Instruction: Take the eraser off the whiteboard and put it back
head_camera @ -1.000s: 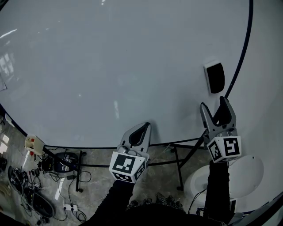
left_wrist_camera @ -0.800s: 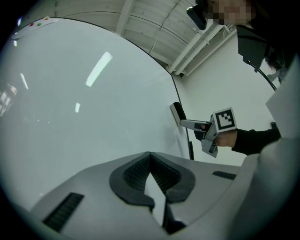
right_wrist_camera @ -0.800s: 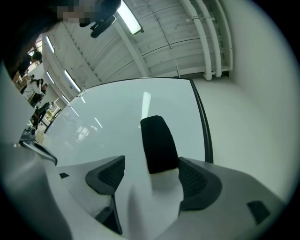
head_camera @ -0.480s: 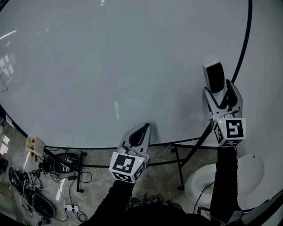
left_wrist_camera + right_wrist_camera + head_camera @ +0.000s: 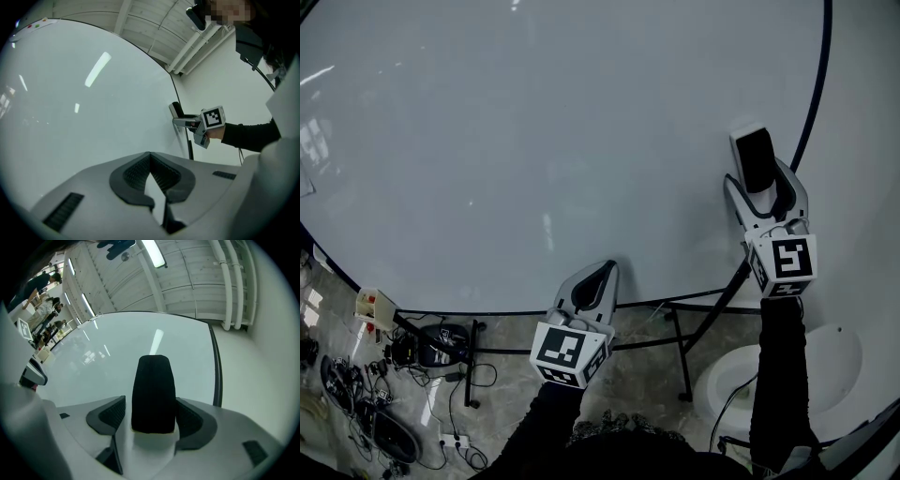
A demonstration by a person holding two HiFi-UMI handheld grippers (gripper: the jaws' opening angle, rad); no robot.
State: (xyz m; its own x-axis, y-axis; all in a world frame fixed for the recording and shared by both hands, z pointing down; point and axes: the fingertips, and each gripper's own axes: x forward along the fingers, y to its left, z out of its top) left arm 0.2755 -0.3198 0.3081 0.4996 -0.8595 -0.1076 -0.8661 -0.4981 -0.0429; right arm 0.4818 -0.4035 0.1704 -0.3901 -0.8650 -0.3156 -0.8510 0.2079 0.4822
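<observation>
The black eraser (image 5: 757,161) with a white back sticks to the whiteboard (image 5: 534,141) close to its black right frame. My right gripper (image 5: 761,184) is open and straddles the eraser's lower part. Its jaws have just been opening, with the eraser between them. In the right gripper view the eraser (image 5: 153,394) stands upright between the pads (image 5: 108,414), a slim gap showing on the left side. My left gripper (image 5: 598,275) is shut and empty at the board's bottom edge. The left gripper view shows its tips (image 5: 150,157) together and the eraser (image 5: 176,110) far off.
The board's stand legs (image 5: 675,347) reach down to a floor with cables and a power strip (image 5: 450,441) at the lower left. A white round object (image 5: 825,366) sits at the lower right. A white wall lies right of the board frame (image 5: 814,103).
My right gripper rose toward the eraser, rolled upright, and now has the eraser between its jaws. My left gripper stayed still.
</observation>
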